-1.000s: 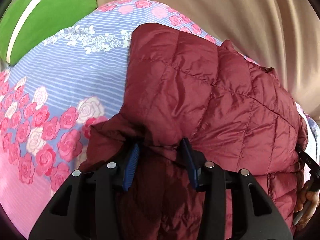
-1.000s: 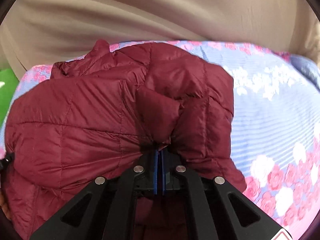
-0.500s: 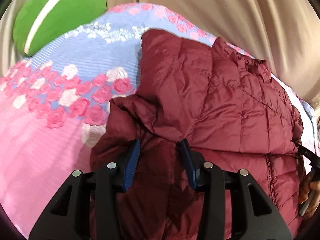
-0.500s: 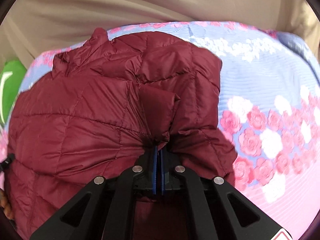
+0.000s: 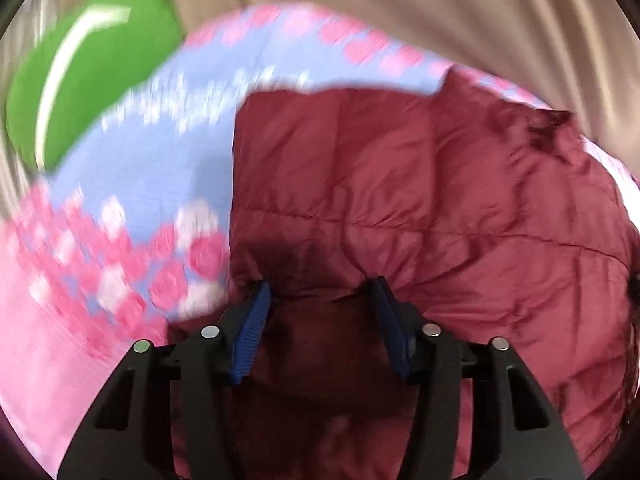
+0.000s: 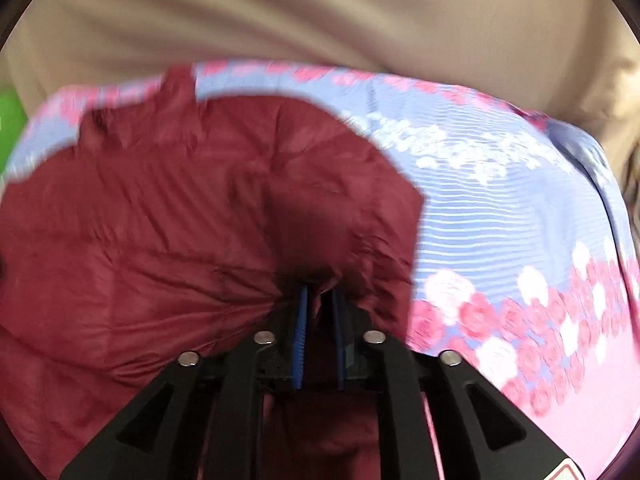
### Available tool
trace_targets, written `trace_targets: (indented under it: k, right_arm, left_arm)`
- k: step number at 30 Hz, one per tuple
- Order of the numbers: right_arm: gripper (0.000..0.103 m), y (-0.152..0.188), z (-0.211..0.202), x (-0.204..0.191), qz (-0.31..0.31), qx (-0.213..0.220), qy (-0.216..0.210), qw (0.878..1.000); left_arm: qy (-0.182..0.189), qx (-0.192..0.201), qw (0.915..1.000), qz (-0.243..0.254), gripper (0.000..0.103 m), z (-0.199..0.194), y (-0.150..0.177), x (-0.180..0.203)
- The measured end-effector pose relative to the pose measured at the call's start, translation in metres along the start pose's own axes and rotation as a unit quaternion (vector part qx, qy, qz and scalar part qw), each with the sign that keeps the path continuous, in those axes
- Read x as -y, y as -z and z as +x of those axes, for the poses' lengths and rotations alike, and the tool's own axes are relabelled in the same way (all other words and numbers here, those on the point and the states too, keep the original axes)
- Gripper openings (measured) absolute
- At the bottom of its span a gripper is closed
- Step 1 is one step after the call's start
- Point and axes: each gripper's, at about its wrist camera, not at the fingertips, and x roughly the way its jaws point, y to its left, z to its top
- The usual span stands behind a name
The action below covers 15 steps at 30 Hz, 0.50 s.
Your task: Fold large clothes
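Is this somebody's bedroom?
Probably a bedroom. A dark red puffer jacket lies on a rose-patterned bedsheet, a green cushion sits at its far corner, and beige curtains hang behind.

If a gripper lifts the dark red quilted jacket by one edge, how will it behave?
The dark red quilted jacket will probably sag and fold, since it creases softly. Its puffy panels suggest it is light. Its shiny fabric may slip from the pads.

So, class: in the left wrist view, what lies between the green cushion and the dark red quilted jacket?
Only bedspread: a bare stretch of blue fabric with pink and white roses separates the green cushion from the jacket. The left wrist view shows it, though blurred.
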Motion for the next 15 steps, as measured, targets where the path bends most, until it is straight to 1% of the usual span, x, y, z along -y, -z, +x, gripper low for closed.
trace_targets:
  k: [2, 3, 5, 6, 7, 8, 9, 10, 11, 12, 13, 14, 15]
  right_arm:
    - [0.02, -0.006, -0.022, 0.009, 0.035, 0.029, 0.002, 0.999]
    - [0.02, -0.01, -0.032, 0.007, 0.039, 0.045, -0.009, 0.998]
    - [0.02, -0.017, -0.046, -0.011, 0.023, 0.066, -0.042, 0.997]
    - [0.02, -0.019, -0.046, -0.026, 0.0, 0.068, -0.07, 0.995]
    - [0.015, -0.017, -0.041, -0.035, -0.018, 0.065, -0.079, 0.995]
    - [0.014, -0.014, -0.027, -0.046, -0.04, 0.048, -0.074, 0.995]
    - [0.011, -0.009, -0.007, -0.054, -0.058, 0.019, -0.061, 0.996]
    - [0.009, 0.003, 0.022, -0.054, -0.069, -0.024, -0.045, 0.996]
    - [0.009, 0.012, 0.031, -0.05, -0.066, -0.031, -0.057, 0.996]
    - [0.008, 0.013, 0.028, -0.041, -0.047, -0.022, -0.074, 0.996]
    - [0.007, 0.011, 0.023, -0.033, -0.032, -0.027, -0.063, 0.997]
    - [0.008, 0.007, 0.017, -0.028, -0.024, -0.024, -0.041, 0.999]
    - [0.01, 0.004, 0.011, -0.027, -0.023, -0.02, -0.029, 0.999]
  left_arm:
    - [0.002, 0.012, 0.9999, 0.002, 0.052, -0.001, 0.005, -0.007]
    - [0.001, 0.013, 0.9999, 0.004, 0.052, -0.002, 0.007, -0.007]
    - [-0.007, 0.015, 0.9998, 0.011, 0.051, -0.002, 0.01, -0.004]
    - [-0.01, 0.016, 0.9997, 0.015, 0.051, -0.002, 0.011, -0.003]
    - [-0.011, 0.017, 0.9996, 0.017, 0.051, -0.003, 0.012, -0.002]
    - [-0.009, 0.018, 0.9996, 0.017, 0.051, -0.005, 0.014, -0.001]
    - [-0.005, 0.018, 0.9997, 0.017, 0.052, -0.004, 0.015, -0.004]
    - [-0.002, 0.018, 0.9997, 0.018, 0.053, -0.005, 0.016, -0.005]
    - [0.005, 0.017, 0.9996, 0.023, 0.054, -0.007, 0.017, -0.006]
    - [0.003, 0.014, 0.9995, 0.03, 0.054, -0.007, 0.015, -0.007]
    - [0.001, 0.015, 0.9992, 0.036, 0.053, -0.01, 0.015, -0.007]
    - [-0.007, 0.017, 0.9989, 0.042, 0.053, -0.017, 0.013, -0.008]
    - [-0.005, 0.02, 0.9989, 0.042, 0.051, -0.024, 0.011, -0.009]
